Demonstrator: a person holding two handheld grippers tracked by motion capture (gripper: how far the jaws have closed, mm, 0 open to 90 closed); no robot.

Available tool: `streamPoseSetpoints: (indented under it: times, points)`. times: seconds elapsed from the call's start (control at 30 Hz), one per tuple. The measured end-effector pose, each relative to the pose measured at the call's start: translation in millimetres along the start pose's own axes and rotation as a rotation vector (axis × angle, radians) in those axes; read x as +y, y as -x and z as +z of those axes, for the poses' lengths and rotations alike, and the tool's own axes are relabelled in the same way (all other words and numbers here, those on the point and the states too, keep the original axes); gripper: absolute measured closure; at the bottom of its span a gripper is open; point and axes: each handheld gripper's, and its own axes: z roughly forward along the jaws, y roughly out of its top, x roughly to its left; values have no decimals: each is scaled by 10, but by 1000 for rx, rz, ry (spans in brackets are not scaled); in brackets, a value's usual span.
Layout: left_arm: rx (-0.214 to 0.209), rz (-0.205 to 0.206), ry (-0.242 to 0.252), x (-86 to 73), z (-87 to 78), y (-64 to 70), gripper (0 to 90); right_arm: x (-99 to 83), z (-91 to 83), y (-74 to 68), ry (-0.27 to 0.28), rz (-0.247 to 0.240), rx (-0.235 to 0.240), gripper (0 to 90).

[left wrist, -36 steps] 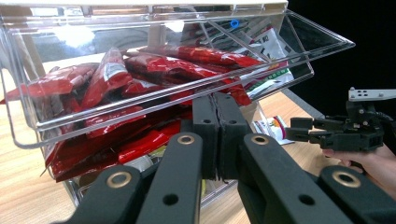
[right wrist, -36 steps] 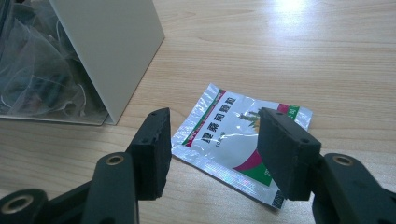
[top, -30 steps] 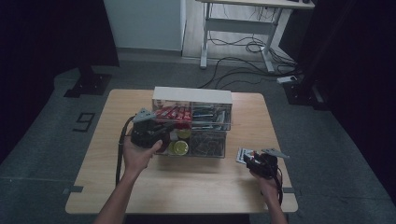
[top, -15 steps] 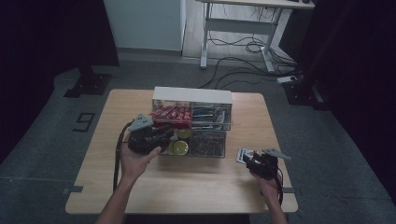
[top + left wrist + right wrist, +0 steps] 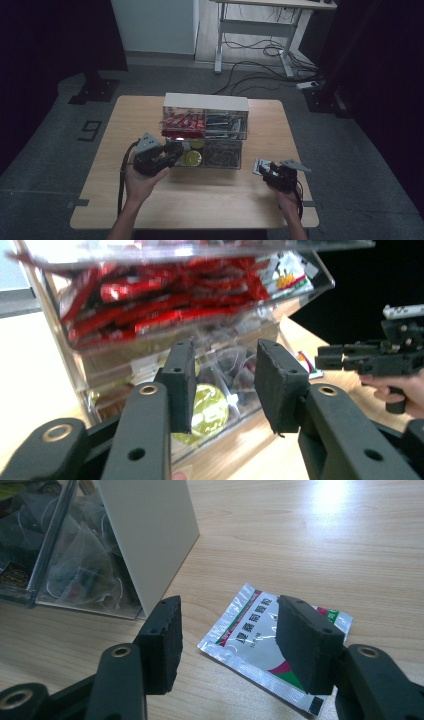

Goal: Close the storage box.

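One clear plastic drawer cabinet (image 5: 205,131) stands near the middle of the wooden table (image 5: 100,200), and everything else is placed against it. It has four compartments, two above and two below. The upper one at the left of the high view holds red snack packets (image 5: 182,121), too many and too overlapped to count; the upper one beside it holds dark packets. Below the red packets, round yellow-green sachets (image 5: 192,157) lie in the lower drawer; two can be made out from above. The lower drawer next to it holds clear bags with dark contents (image 5: 222,154).

The left gripper (image 5: 172,152) is at the front of the cabinet, at the drawer with the yellow-green sachets. In the left gripper view its jaws stand apart with nothing between them, aimed at that drawer front.

The right gripper (image 5: 267,171) is on the far side of the cabinet from the left one, near the table's front edge. One silver foil sachet (image 5: 272,640) with red and green print lies flat on the table just beside the cabinet's white side wall (image 5: 147,540). The right gripper's jaws are spread wide on either side of the sachet, not gripping it.
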Motion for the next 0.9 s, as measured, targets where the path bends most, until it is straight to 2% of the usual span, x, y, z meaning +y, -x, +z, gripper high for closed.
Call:
streamPoseSetpoints:
  times: [0.2, 0.47, 0.7, 0.9]
  points:
    - [54, 30, 5, -246, -62, -36, 563, -12, -2, -6, 6, -12, 3, 436]
    - [74, 26, -21, -536, -89, -167, 546, -26, 13, -25, -2, -26, 5, 436]
    - [84, 10, -66, -749, -58, -260, 530, -42, 18, -27, -5, -30, 6, 436]
    - [99, 14, -119, -896, -22, -329, 513, -61, 33, -23, -15, -26, 6, 436]
